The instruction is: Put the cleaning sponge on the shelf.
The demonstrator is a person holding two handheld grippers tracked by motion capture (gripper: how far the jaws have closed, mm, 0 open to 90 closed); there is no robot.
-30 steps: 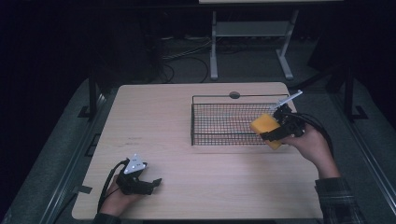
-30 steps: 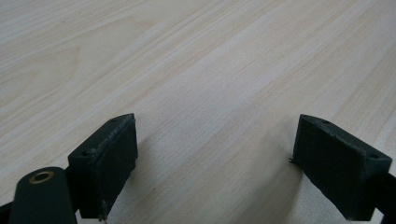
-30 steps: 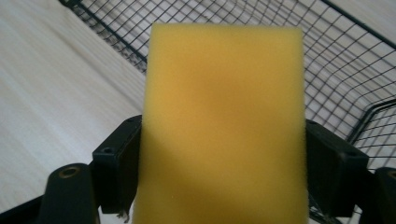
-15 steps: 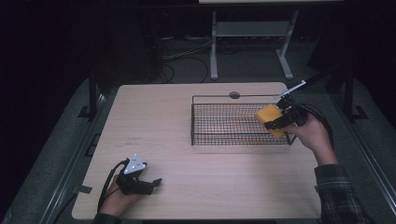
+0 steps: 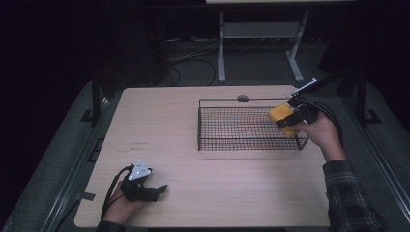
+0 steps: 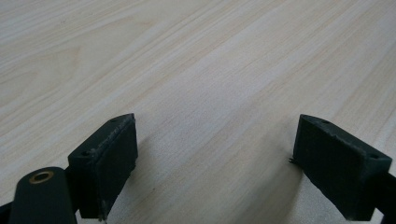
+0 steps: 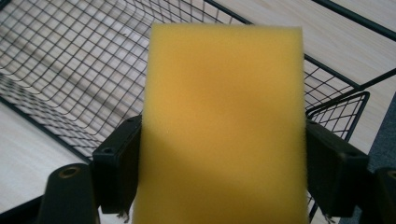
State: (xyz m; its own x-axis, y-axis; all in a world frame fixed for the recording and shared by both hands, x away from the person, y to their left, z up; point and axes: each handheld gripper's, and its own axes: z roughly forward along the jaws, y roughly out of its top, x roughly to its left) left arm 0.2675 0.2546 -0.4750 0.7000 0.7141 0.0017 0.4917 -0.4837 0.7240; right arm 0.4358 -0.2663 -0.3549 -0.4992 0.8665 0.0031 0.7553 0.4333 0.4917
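Item: yellow sponge (image 5: 283,119). Held upright between jaws of right gripper (image 5: 296,117), pads pressing both side faces. Position: above right end of black wire basket (image 5: 241,126), over its near right corner; basket mesh visible behind sponge (image 7: 223,126) in right gripper view.

Item: wire basket. Stands on right half of pale wooden table (image 5: 159,125).

Item: left gripper (image 5: 153,191). Rests low at near left table edge, well apart from basket. Jaws spread wide, bare wood between them in left gripper view.
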